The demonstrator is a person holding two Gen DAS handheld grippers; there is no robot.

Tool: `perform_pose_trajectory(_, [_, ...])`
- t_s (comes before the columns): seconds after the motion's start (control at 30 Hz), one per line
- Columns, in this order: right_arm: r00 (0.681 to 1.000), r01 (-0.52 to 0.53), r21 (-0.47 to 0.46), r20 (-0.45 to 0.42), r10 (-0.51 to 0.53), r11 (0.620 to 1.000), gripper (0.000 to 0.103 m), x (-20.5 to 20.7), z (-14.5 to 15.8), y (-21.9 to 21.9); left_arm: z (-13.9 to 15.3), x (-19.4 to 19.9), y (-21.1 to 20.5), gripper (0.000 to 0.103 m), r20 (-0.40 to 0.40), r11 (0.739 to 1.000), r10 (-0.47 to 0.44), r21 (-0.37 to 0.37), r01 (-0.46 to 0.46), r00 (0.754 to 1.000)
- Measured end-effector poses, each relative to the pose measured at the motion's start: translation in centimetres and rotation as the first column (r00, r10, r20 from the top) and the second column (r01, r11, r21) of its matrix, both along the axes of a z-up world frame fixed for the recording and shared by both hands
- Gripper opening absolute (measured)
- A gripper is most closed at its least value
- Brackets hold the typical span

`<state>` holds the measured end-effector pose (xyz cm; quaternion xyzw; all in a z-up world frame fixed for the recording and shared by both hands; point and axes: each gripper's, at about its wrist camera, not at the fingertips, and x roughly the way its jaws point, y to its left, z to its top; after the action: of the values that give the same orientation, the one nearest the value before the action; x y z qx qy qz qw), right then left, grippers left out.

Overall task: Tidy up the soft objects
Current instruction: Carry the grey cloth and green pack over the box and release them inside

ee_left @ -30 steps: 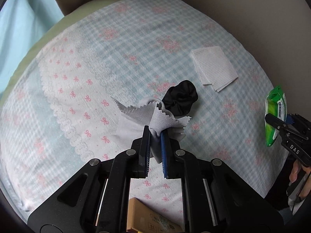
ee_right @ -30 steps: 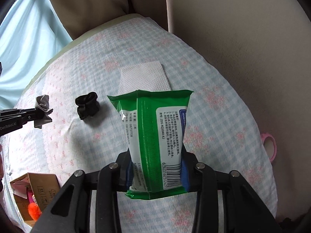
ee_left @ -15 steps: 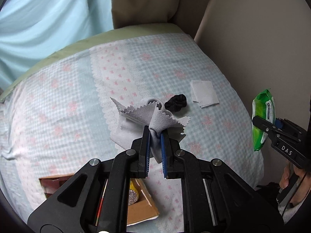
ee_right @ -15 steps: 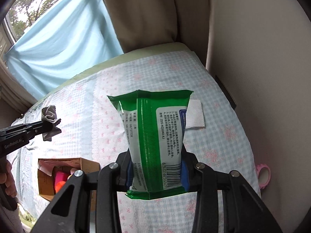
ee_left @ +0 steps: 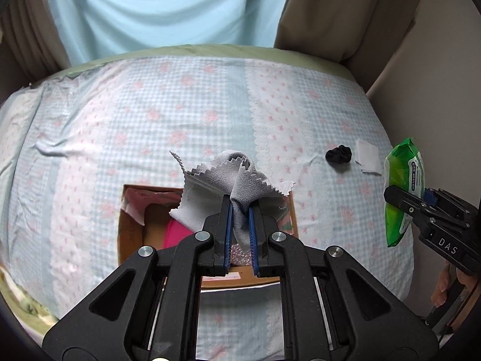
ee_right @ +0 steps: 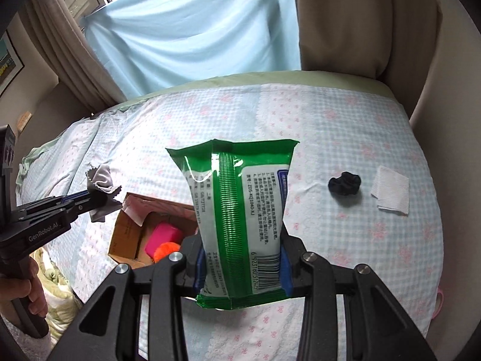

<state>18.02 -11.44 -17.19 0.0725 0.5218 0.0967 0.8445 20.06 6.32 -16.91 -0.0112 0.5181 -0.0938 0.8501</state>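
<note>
Grey cloth (ee_left: 237, 180) is pinched in the left gripper (ee_left: 240, 225), apparently above the open box (ee_right: 129, 234), positioned for release. The right gripper (ee_right: 242, 263) clamps the wipes pack (ee_right: 240, 210) by its sides, clear of the bed (ee_right: 360, 120). Scrunchie (ee_right: 344, 183) and pad (ee_right: 390, 191) remain on the bed.

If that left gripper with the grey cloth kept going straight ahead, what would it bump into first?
Probably the open cardboard box: the left gripper, shut on the grey cloth, points at it. How far above it is unclear.
</note>
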Motion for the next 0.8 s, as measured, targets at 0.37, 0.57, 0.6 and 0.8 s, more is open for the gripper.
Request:
perform_pose_trajectory(0.37, [0.98, -0.006, 0.029, -0.199, 0.012, 1.0, 0.035, 2.6, -7.4, 9.1, -8.1, 0.1, 9.6, 0.008, -0.16, 0.993, 0.106, -0.03, -0.113, 0.981])
perform_pose_trajectory(0.57, [0.943, 0.035, 0.041, -0.332, -0.019, 0.999, 0.035, 3.9, -12.9, 12.6, -14.4, 2.5, 11.4, 0.008, -0.259, 0.998, 0.058, 0.003, -0.059, 0.964])
perform_pose_trajectory(0.6, [0.935, 0.038, 0.042, -0.353, -0.02, 0.998, 0.035, 4.1, -13.8, 13.1, -15.3, 2.9, 11.5, 0.008, -0.273, 0.999, 0.049, 0.012, -0.047, 0.961])
perform_pose_trajectory(0.8, [0.898, 0.032, 0.023, -0.441, -0.019, 0.999, 0.035, 5.1, -17.6, 14.3, -19.6, 5.0, 11.7, 0.008, -0.34, 0.997, -0.01, 0.07, 0.036, 0.94])
